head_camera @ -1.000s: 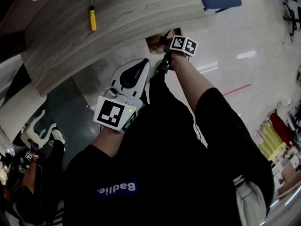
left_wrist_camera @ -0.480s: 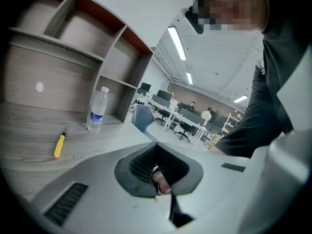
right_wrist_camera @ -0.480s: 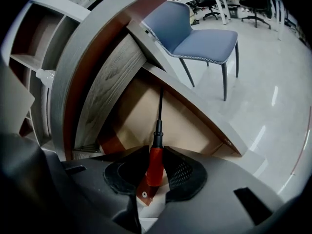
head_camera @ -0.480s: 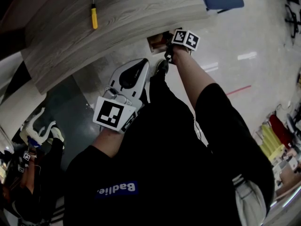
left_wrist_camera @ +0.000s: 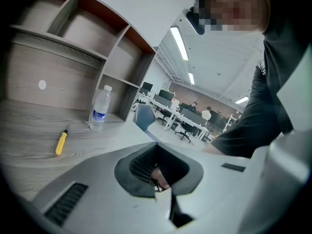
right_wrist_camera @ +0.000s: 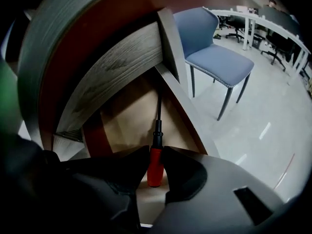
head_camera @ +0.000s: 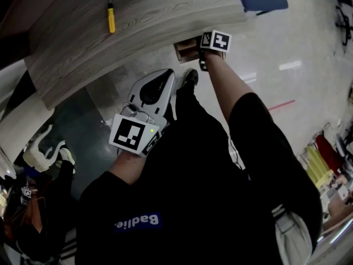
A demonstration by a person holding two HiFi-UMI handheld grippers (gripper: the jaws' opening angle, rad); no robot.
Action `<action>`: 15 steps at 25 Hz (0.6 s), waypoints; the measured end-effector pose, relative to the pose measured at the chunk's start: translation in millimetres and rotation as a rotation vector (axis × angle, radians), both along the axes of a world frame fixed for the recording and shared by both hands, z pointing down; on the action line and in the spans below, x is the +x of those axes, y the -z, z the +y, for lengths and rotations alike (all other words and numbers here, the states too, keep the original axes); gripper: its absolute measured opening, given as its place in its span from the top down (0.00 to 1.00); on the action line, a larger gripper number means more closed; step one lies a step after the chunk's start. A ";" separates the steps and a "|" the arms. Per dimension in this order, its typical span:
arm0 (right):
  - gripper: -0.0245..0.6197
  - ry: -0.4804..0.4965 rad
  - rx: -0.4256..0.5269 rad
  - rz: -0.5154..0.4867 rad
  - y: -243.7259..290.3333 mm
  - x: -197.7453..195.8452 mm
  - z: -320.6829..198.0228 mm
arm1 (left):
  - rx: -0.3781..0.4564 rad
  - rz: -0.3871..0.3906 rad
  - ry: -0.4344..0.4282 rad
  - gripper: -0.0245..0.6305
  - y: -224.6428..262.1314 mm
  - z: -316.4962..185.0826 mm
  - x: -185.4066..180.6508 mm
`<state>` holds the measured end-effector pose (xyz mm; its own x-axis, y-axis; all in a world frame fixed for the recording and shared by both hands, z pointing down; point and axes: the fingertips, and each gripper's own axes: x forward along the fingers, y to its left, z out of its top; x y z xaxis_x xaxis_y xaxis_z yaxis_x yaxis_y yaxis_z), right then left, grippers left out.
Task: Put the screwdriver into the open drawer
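A red-handled screwdriver [right_wrist_camera: 154, 165] with a black shaft sits between the jaws of my right gripper [right_wrist_camera: 155, 160], which is shut on its handle. Its shaft points into the open wooden drawer [right_wrist_camera: 127, 115] under the desk. In the head view the right gripper [head_camera: 201, 53] is at the drawer [head_camera: 186, 48], just below the desk's edge. My left gripper [head_camera: 165, 77] hangs lower, near the person's body, shut and holding nothing; its jaws [left_wrist_camera: 157, 150] meet in its own view.
A second, yellow-handled screwdriver [head_camera: 111, 20] lies on the grey wooden desk [head_camera: 83, 43], also seen as the yellow screwdriver [left_wrist_camera: 61, 143] beside a water bottle [left_wrist_camera: 100, 108]. A blue chair [right_wrist_camera: 214, 52] stands right of the drawer. Shelves rise behind the desk.
My right gripper has moved up and slightly right, closer to the drawer under the desk edge, still holding the screwdriver. The left gripper has stayed in place.
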<state>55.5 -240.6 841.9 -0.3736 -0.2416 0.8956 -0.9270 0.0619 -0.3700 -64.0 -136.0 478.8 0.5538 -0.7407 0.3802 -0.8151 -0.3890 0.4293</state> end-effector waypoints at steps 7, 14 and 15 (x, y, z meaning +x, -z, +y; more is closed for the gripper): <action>0.79 0.080 0.061 0.000 5.3 -0.4 -5.9 | -0.013 0.009 0.008 0.96 -1.8 1.8 1.2; 0.79 0.157 0.120 -0.015 12.2 -7.9 -7.1 | -0.015 0.002 0.002 0.96 -3.4 3.7 2.7; 0.79 0.159 0.125 -0.019 12.8 -8.9 -7.3 | -0.014 -0.001 -0.003 0.96 -3.4 4.6 3.2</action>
<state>46.6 -247.9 829.1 -0.4322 -0.2866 0.8550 -0.8948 0.2536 -0.3673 -60.8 -131.4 482.2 0.5552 -0.7338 0.3915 -0.8147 -0.3851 0.4336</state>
